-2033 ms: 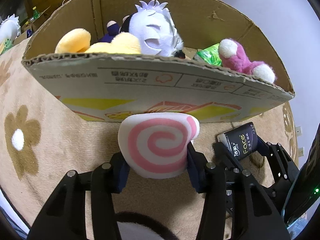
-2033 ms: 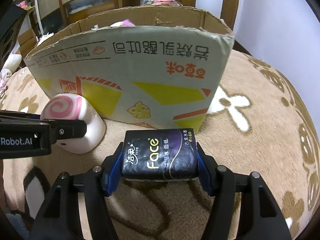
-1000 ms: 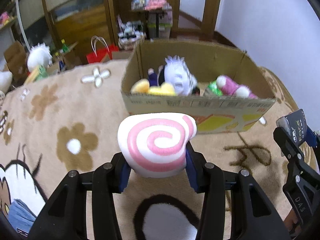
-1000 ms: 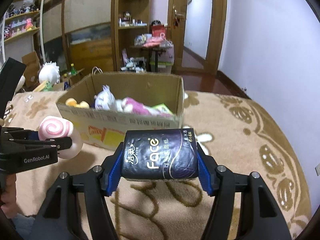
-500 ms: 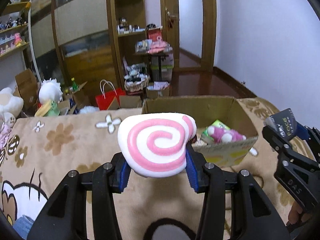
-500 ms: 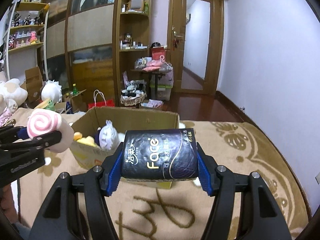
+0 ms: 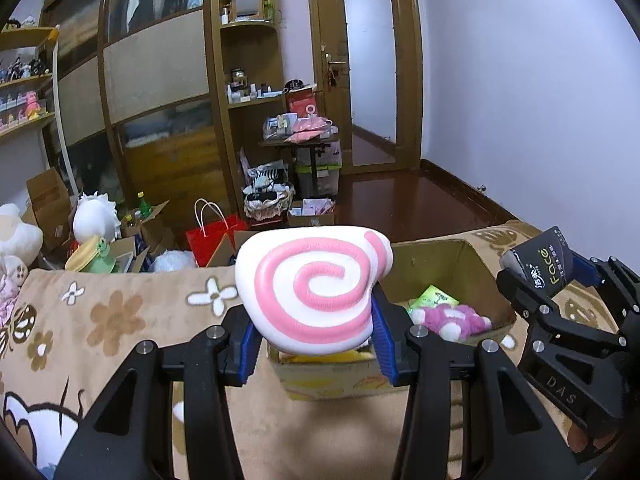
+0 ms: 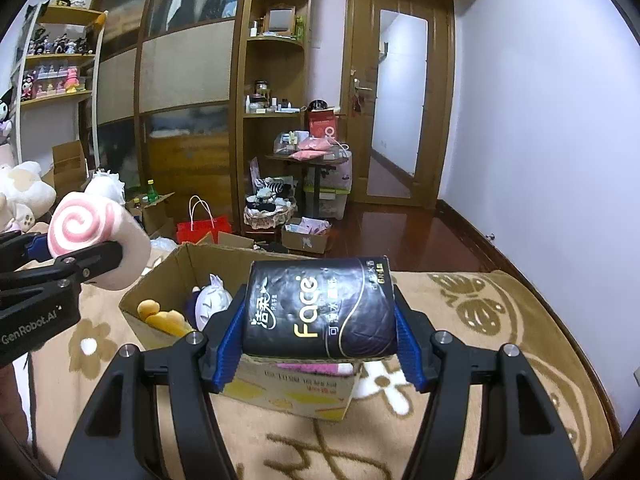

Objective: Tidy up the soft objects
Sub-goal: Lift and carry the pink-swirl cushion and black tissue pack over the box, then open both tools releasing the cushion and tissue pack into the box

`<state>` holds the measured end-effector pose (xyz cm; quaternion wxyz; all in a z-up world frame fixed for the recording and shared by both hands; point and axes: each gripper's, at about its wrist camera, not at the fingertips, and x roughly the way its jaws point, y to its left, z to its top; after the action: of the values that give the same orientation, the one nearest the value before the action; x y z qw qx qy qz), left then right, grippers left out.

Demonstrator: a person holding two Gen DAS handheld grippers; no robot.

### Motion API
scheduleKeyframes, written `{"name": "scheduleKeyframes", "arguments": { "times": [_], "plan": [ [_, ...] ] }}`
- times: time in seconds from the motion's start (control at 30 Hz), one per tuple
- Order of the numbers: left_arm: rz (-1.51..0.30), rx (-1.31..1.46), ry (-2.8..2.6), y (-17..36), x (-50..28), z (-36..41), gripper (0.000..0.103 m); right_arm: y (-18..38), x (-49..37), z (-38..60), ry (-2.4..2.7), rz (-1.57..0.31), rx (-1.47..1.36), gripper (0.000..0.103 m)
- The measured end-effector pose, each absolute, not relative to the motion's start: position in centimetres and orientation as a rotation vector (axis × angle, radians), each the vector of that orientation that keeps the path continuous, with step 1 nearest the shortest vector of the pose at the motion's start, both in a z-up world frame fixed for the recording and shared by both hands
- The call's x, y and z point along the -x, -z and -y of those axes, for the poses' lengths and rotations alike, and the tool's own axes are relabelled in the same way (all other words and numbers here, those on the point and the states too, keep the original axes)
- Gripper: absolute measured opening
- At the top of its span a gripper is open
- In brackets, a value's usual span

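Soft objects are held in both grippers above a patterned beige carpet (image 8: pixel 500 320). The left gripper (image 7: pixel 314 344) is clenched on a pink-and-white swirl cushion (image 7: pixel 316 292), its blue pads (image 7: pixel 248 346) pressed against the cushion's two sides. The spiral face is turned toward the left wrist camera. In the right wrist view the cushion (image 8: pixel 92 236) is seen as a short roll whose long axis runs away from the spiral face, toward the right of that picture; the left gripper (image 8: pixel 60 256) is seen there from the side, at the left edge.

The right gripper (image 8: pixel 320 340) is clenched on a black tissue pack (image 8: pixel 320 312) marked "Face", with blue pads (image 8: pixel 408 350) pressed on both ends. The pack's long axis lies level, crosswise between the fingers, and its printed face is turned toward the right wrist camera. In the left wrist view the same pack (image 7: pixel 540 266) is seen at the right edge, tilted up to the right, in the right gripper (image 7: pixel 548 280).

An open cardboard box (image 8: pixel 288 398) stands on the carpet, partly hidden behind both held objects. Inside it are found a pink plush toy (image 7: pixel 452 320) and a green packet (image 7: pixel 434 296) toward its right end, and a yellow plush (image 8: pixel 160 318) and a white-and-purple plush (image 8: pixel 210 302) toward its left end. Neither held object is touching the box, as far as can be told.

Beyond the far edge of the carpet a red paper bag (image 8: pixel 200 228), further plush toys (image 7: pixel 94 220) and wooden shelving (image 8: pixel 272 92) are noted.
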<state>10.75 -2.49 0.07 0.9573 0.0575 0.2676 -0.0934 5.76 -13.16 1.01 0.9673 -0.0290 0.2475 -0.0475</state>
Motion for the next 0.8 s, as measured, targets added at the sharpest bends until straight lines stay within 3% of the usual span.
{"name": "scheduleKeyframes", "arguments": {
  "times": [0.8],
  "plan": [
    [-0.589,-0.112,0.236,2.5,-16.2,3.3,0.048,0.6,-11.1,14.1,0.053,-0.516,0.044,0.068]
  ]
}}
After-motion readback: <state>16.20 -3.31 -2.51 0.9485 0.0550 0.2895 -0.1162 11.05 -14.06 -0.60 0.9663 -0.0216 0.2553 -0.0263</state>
